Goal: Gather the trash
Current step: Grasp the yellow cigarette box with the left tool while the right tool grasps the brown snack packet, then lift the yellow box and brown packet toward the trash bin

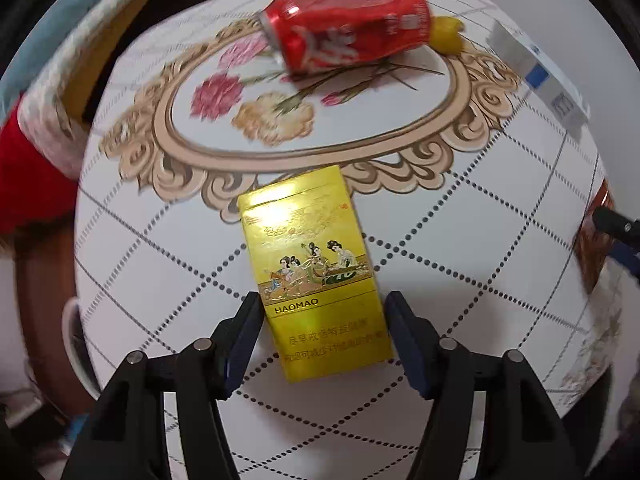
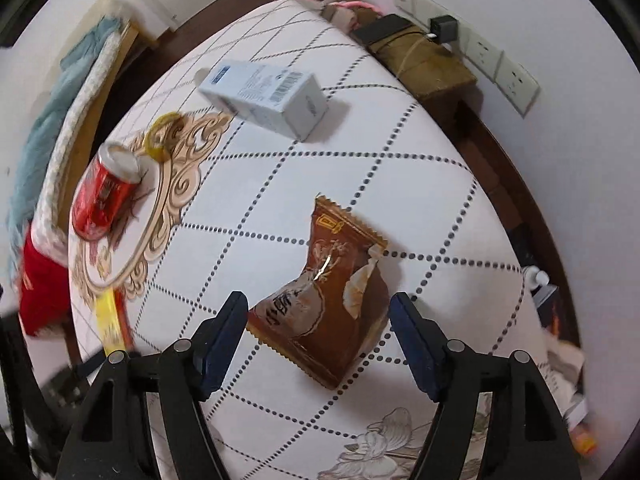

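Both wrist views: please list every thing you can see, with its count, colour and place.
Cigarette pack: one, gold-yellow, flat on the table between the left claw's fingers.
Snack wrapper: one, brown, between the right claw's fingers.
Soda can: one, red, lying on the flower medallion.
Carton: one, white, far side of the table.
Tablecloth: one, white, dotted lattice.
Left claw: black, blue pads.
Right claw: black, blue pads, open.

"HAOMAO" stands in dark capitals on the flat yellow-gold cardboard cigarette pack (image 1: 316,276) — at six o'clock; other print is unreadable.
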{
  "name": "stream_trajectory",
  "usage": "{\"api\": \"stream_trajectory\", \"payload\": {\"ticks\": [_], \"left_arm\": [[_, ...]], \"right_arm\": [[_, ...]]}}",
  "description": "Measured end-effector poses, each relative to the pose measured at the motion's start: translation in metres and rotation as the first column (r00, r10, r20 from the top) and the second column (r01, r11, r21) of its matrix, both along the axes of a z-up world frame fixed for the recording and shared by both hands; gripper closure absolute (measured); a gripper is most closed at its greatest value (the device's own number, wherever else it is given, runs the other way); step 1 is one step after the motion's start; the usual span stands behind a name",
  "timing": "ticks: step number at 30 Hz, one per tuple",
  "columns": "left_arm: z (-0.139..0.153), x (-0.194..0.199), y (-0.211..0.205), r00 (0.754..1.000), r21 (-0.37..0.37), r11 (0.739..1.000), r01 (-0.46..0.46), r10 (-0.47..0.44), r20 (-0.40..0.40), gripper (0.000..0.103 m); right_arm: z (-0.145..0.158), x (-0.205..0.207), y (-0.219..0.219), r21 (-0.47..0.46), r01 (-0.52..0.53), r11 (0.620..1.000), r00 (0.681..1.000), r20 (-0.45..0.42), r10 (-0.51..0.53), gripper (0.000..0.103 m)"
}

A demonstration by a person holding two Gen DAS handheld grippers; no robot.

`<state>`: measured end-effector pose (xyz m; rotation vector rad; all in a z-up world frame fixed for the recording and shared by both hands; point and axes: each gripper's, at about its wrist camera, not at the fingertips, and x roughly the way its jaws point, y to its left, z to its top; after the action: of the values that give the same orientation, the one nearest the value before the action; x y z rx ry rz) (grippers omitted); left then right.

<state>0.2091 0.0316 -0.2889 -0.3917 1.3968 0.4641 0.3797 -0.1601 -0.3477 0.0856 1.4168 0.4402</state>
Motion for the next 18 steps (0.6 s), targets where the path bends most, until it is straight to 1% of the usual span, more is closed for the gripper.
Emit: {"api": "stream_trajectory", "payload": {"ticks": [2,5,6,7,8,10,11,12,13,14,15,18], "left_arm": [[0.0,0.004,0.009,0.999,-0.026,0.999,-0.031,0.031,0.007,0.038],[0.0,0.01,0.001,0.999,-0.014,0.999,-0.046,0.046,-0.006,0.036],[0.0,0.012,-0.001,0.999,-0.009,0.999,-0.051,0.051,-0.004,0.035],[0.001,0.01,0.012,0.999,-0.01,0.999,-0.054,0.054,-0.002,0.034],[0.002,0.012,0.012,0.998,-0.011,0.998,-0.055,0.055,0.002,0.034],[0.001,0.005,0.026,0.998,-0.001,0.998,-0.055,0.055,0.011,0.034],[0.0,-0.003,0.032,0.998,0.003,0.998,-0.057,0.057,0.018,0.035],[0.001,-0.014,0.045,0.998,0.005,0.998,-0.058,0.057,0.026,0.038],[-0.001,-0.015,0.043,0.998,0.004,0.998,-0.06,0.059,0.036,0.045],[-0.001,-0.018,0.039,0.997,0.02,0.998,-0.059,0.058,0.044,0.048],[0.0,-0.017,0.035,0.998,0.061,0.997,-0.049,0.047,0.034,0.048],[0.006,-0.021,0.027,0.998,0.102,0.994,-0.035,0.031,0.047,0.048]], "right_arm": [[0.0,0.001,-0.001,0.007,0.045,0.999,0.999,0.001,-0.045,0.028],[0.001,0.003,0.004,-0.007,0.085,0.996,0.996,0.025,-0.085,0.028],[0.001,0.006,0.005,-0.021,0.093,0.995,0.995,0.037,-0.092,0.033],[0.002,0.007,0.008,-0.051,0.1,0.994,0.994,0.059,-0.097,0.04],[0.002,0.005,0.012,-0.091,0.109,0.99,0.991,0.086,-0.101,0.041],[0.003,0.002,0.016,-0.122,0.122,0.985,0.987,0.115,-0.108,0.044],[0.003,0.0,0.018,-0.131,0.12,0.984,0.986,0.129,-0.103,0.054],[0.003,-0.002,0.02,-0.135,0.109,0.985,0.985,0.147,-0.089,0.059],[0.004,-0.006,0.023,-0.145,0.091,0.985,0.984,0.162,-0.067,0.062],[0.005,-0.009,0.026,-0.159,0.066,0.985,0.984,0.177,-0.038,0.067],[0.007,-0.013,0.03,-0.17,0.035,0.985,0.981,0.193,-0.002,0.073],[0.011,-0.026,0.038,-0.196,-0.034,0.98,0.972,0.221,0.078,0.076]]}}
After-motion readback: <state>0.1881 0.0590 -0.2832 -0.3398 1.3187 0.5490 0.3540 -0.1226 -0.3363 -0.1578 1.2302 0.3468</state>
